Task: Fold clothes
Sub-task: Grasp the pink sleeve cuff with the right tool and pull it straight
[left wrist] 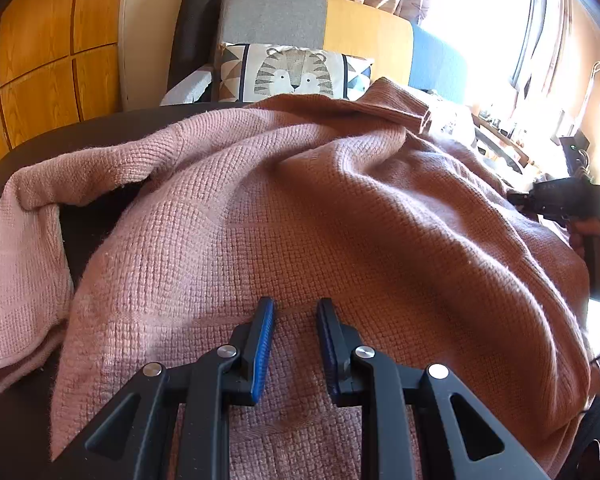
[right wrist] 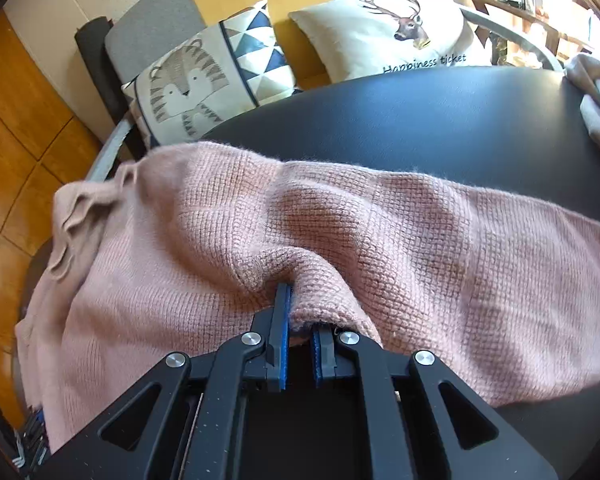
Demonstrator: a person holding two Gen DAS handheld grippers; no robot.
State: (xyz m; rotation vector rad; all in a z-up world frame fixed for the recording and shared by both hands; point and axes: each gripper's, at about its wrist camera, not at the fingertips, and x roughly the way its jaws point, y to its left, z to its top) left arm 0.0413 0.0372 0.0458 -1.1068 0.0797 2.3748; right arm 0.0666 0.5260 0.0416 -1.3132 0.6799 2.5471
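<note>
Pink sweater (right wrist: 340, 232), rumpled on dark worktop (right wrist: 440, 112), is pinched at near edge by right gripper (right wrist: 300, 320), seemingly for folding; left gripper (left wrist: 295, 308) is held parted, empty, above it.

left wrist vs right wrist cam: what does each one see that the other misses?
Left wrist only: the left gripper, jaws open and empty over the sweater's body, a loose sleeve on the dark table, and the right gripper from outside with a hand on its handle.

Right wrist only: the right gripper shut on a sweater edge, the deer cushion, and a pale cloth at the table's far right.

Both: the pink knit sweater, the black table, the tiger cushion.
</note>
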